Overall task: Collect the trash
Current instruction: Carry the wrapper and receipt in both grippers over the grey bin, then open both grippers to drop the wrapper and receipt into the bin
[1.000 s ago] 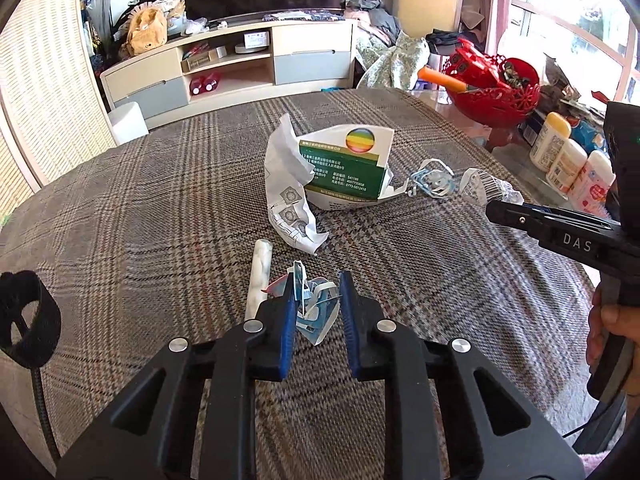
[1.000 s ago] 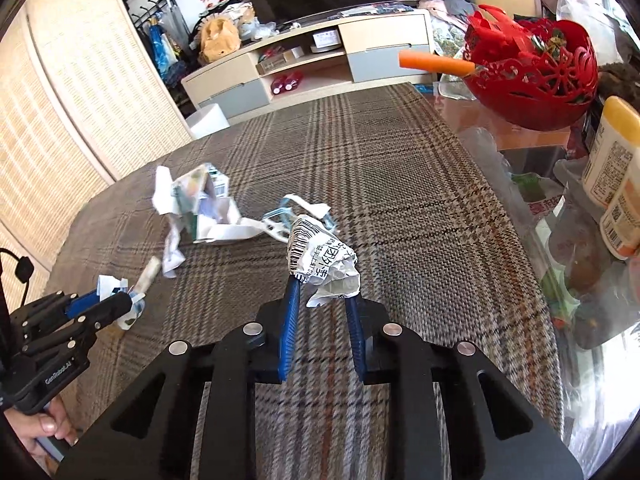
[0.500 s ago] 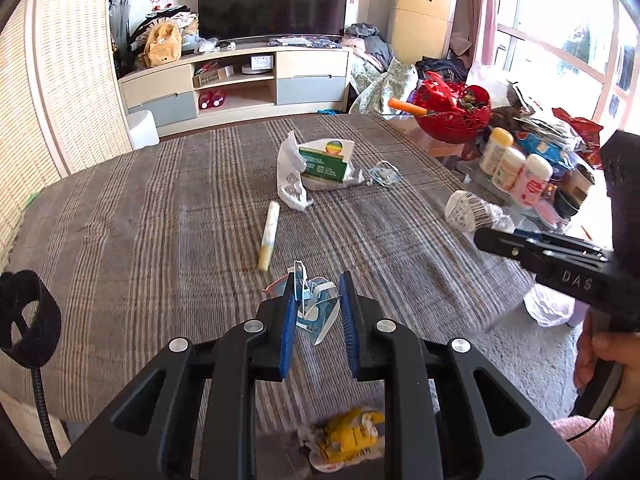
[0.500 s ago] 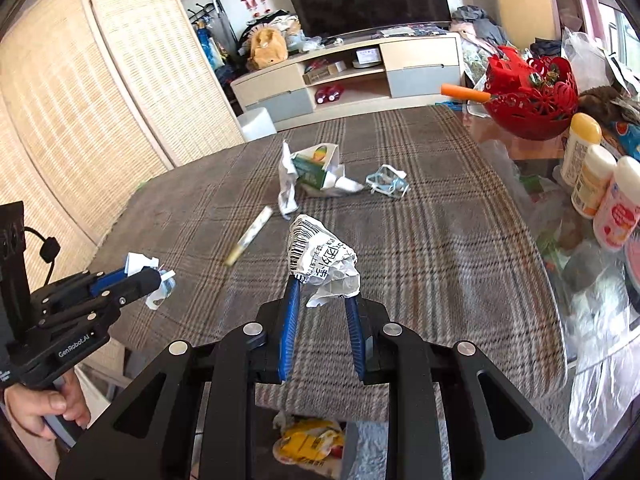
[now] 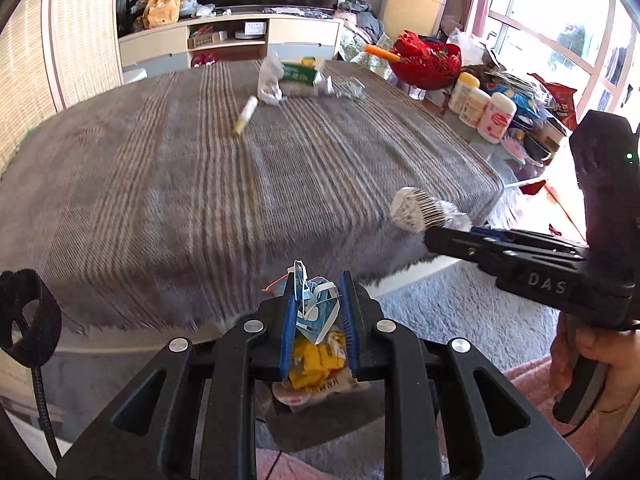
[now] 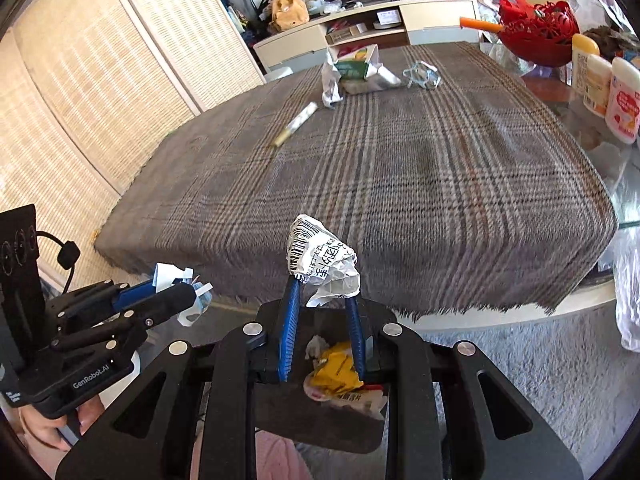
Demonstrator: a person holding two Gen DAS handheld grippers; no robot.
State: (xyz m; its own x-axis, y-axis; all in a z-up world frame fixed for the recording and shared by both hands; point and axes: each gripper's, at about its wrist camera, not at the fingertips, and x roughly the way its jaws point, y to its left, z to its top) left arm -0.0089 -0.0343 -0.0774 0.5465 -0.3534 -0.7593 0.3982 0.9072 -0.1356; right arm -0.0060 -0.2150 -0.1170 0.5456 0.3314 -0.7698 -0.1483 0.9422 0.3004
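Observation:
My left gripper (image 5: 316,292) is shut on a crumpled blue and white wrapper (image 5: 312,308), held past the table's near edge above a dark bin (image 5: 320,412) with yellow trash (image 5: 316,360) inside. My right gripper (image 6: 322,292) is shut on a crumpled white paper ball with a barcode (image 6: 320,258), above the same bin (image 6: 320,412). Each gripper shows in the other view: the right one (image 5: 432,232) and the left one (image 6: 188,292). On the plaid table (image 6: 400,160) lie a rolled paper stick (image 6: 296,124), a torn green and white carton (image 6: 352,68) and a bluish wrapper (image 6: 422,74).
A red basket (image 6: 536,36) and white bottles (image 6: 612,92) stand at the table's right side. A grey rug (image 5: 460,320) covers the floor by the bin. Wicker screens (image 6: 100,80) stand on the left, a TV cabinet (image 5: 240,44) behind.
Both grippers have pulled back from over the table to beyond its near edge, still holding their trash. The bin now sits beneath both.

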